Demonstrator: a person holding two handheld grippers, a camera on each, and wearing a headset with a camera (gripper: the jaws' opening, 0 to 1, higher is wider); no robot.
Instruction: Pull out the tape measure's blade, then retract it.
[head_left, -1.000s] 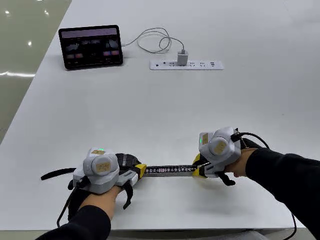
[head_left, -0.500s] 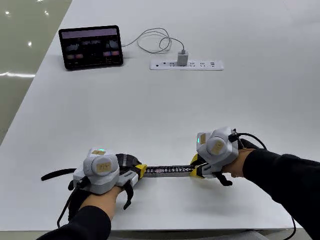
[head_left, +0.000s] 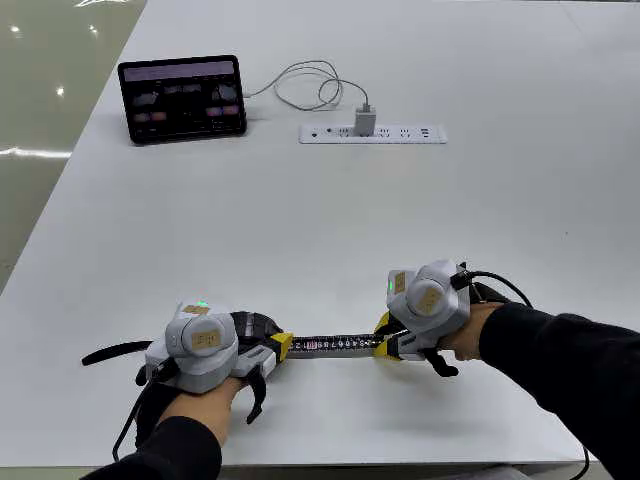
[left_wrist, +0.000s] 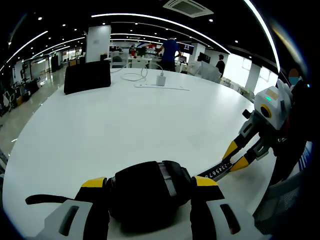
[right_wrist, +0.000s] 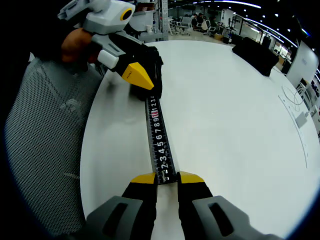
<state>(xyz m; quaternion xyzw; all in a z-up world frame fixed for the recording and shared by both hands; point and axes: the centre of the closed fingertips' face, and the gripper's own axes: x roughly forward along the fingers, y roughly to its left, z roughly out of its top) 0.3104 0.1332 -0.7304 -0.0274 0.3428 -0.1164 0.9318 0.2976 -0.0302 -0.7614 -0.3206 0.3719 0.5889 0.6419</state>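
A black tape measure case (head_left: 255, 327) lies on the white table near its front edge, and my left gripper (head_left: 272, 346) is shut on it; the case (left_wrist: 150, 192) sits between its yellow-tipped fingers. The black numbered blade (head_left: 335, 343) runs out to the right, flat over the table. My right gripper (head_left: 382, 336) is shut on the blade's end. In the right gripper view the blade (right_wrist: 159, 137) stretches from that gripper (right_wrist: 166, 178) to the case (right_wrist: 150, 62). The right gripper (left_wrist: 236, 156) also appears in the left gripper view, holding the blade's tip.
A dark tablet (head_left: 182, 97) stands at the back left. A white power strip (head_left: 373, 132) with a charger and looped cable lies at the back centre. A black strap (head_left: 115, 350) trails left of the left gripper. The table's front edge (head_left: 400, 463) is close to both hands.
My right gripper has moved left toward the case, and the exposed blade is shorter. The left gripper and the case have stayed put.
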